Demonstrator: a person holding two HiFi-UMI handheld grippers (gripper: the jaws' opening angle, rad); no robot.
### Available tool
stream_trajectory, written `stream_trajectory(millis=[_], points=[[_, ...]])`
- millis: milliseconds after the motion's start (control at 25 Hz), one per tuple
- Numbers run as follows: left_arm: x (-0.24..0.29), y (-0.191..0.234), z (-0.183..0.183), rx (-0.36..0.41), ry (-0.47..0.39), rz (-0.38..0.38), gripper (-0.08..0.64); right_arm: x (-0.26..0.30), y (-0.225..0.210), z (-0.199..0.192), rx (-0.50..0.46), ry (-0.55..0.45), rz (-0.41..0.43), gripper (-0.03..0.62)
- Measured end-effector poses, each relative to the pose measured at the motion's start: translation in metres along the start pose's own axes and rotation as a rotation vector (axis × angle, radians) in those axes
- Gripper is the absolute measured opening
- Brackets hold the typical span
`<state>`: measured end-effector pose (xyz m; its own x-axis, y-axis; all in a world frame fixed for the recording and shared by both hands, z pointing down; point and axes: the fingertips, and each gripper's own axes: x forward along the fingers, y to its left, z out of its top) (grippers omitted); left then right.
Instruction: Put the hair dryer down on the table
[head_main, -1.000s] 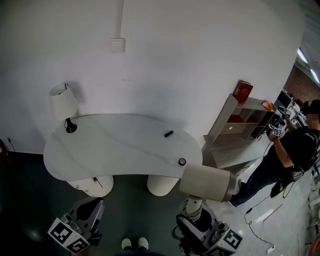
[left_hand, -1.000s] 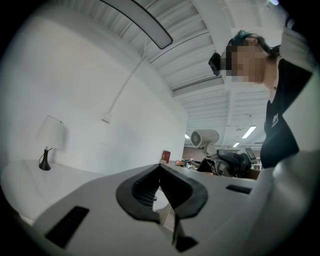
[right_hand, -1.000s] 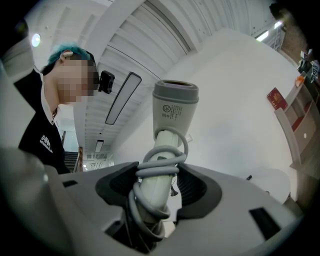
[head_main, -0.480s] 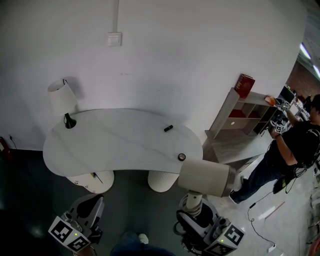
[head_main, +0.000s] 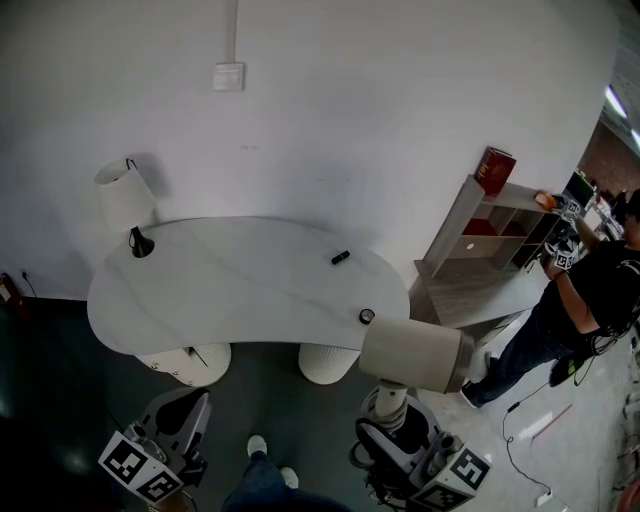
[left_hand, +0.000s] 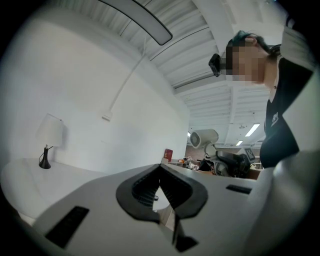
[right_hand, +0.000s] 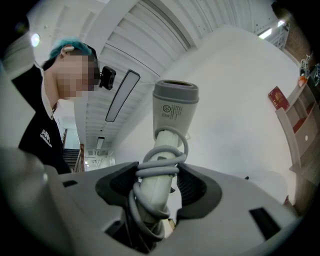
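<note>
My right gripper (head_main: 392, 418) is shut on the handle of a beige hair dryer (head_main: 412, 355), low in the head view, just off the white table's (head_main: 200, 290) front right end. The dryer stands upright with its barrel lying level above the jaws. In the right gripper view its grey cord is wound round the handle (right_hand: 159, 172) between the pads, and the barrel (right_hand: 175, 107) rises above. My left gripper (head_main: 183, 412) hangs at the lower left, below the table edge. Its jaws (left_hand: 160, 169) meet at the tips with nothing between them. The left gripper view also catches the dryer (left_hand: 203, 137) off to the right.
On the table stand a white lamp (head_main: 126, 200) at the far left, a small black stick (head_main: 340, 257) and a small round thing (head_main: 366, 316) near the right end. A shelf unit (head_main: 480, 240) with a red box (head_main: 494, 170) stands right, beside another person (head_main: 590, 300).
The head view has shifted slightly and a leg has stepped forward at the bottom edge. The hair dryer stays held in my right gripper beside the table's right end.
</note>
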<state>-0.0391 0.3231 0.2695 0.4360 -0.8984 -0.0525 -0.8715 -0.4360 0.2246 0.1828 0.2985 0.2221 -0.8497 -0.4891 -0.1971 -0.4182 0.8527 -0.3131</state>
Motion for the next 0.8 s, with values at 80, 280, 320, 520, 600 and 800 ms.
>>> stream_trajectory(millis=[80,280,320,520,600,800], points=[[0.004,0.006,0.003,0.003,0.003,-0.001,0.008,0.008,-0.003,0.003,-0.007,0.006,0.004,0.255],[0.019,0.026,0.005,0.004,0.002,-0.017,0.008,0.022,-0.017,-0.001,-0.069,0.021,-0.021,0.255],[0.022,0.03,0.006,0.006,0.004,-0.023,0.008,0.025,-0.018,-0.002,-0.073,0.024,-0.024,0.255],[0.043,0.054,0.025,0.041,-0.004,-0.042,0.008,0.049,-0.025,0.007,-0.07,0.024,-0.028,0.255],[0.05,0.063,0.028,0.044,-0.008,-0.048,0.008,0.055,-0.03,0.011,-0.078,0.015,-0.04,0.255],[0.068,0.078,0.032,0.032,-0.006,-0.07,0.008,0.067,-0.04,0.019,-0.076,0.004,-0.074,0.255]])
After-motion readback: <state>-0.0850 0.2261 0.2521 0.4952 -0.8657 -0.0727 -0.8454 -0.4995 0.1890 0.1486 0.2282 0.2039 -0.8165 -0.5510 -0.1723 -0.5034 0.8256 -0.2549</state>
